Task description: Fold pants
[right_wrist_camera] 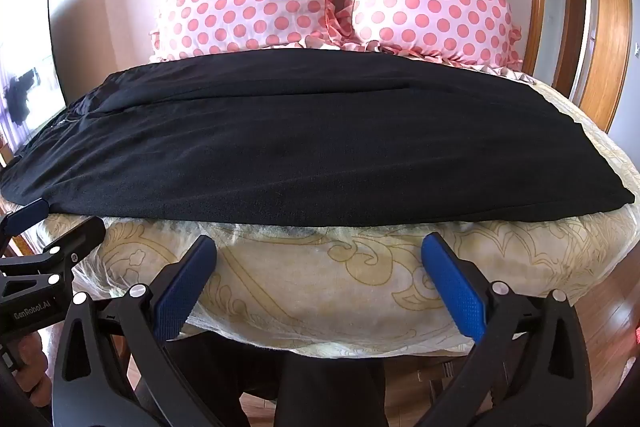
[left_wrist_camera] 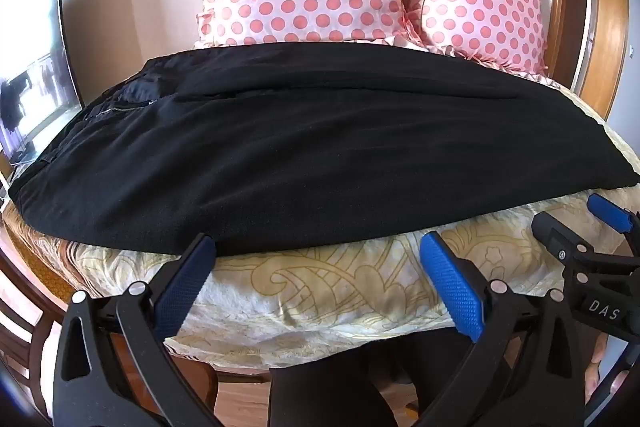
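Black pants [left_wrist_camera: 312, 147] across mid-frame on the cream bedspread [left_wrist_camera: 320, 291], left gripper [left_wrist_camera: 318, 259] and right gripper [right_wrist_camera: 318, 259] both wide apart and empty at lower frame

Each handheld tool is showing a black plastic frame with ribbed triangular cut-outs, round silver pivot pins, and two fingers faced with blue, finely dimpled rubber pads; this goes for both the left gripper [left_wrist_camera: 318, 247] and the right gripper [right_wrist_camera: 319, 247]. The right one, seen side-on from the left camera, is carrying the white letters "DAS" and a small silver screw, while the left one, seen from the right camera, is bearing the white marking "GenRobot.AI". Bare skin of the person's hands is showing at the frame edges, and black trouser legs are appearing below.
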Motion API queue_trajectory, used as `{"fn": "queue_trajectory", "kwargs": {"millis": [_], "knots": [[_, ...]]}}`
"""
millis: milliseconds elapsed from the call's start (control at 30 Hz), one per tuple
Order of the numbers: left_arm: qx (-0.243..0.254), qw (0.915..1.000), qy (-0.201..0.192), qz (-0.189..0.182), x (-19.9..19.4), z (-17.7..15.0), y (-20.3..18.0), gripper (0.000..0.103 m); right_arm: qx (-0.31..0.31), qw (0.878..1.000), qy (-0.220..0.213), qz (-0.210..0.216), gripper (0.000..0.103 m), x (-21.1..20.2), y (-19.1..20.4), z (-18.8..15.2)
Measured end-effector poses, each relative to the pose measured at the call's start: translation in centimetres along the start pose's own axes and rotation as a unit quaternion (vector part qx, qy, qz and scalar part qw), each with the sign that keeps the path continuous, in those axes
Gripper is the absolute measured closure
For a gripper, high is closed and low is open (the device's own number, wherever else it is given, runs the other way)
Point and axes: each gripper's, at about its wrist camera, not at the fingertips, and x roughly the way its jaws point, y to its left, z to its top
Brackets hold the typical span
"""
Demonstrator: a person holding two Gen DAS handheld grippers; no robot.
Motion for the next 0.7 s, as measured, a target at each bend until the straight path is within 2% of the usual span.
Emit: {"fn": "queue_trajectory", "kwargs": {"millis": [700], "knots": [[0.003, 1.0, 0.0, 0.0, -0.04, -0.11, 0.29, 0.002, 0.0, 1.0, -0.001, 0.0, 0.001, -0.04, 0.0, 0.02]]}}
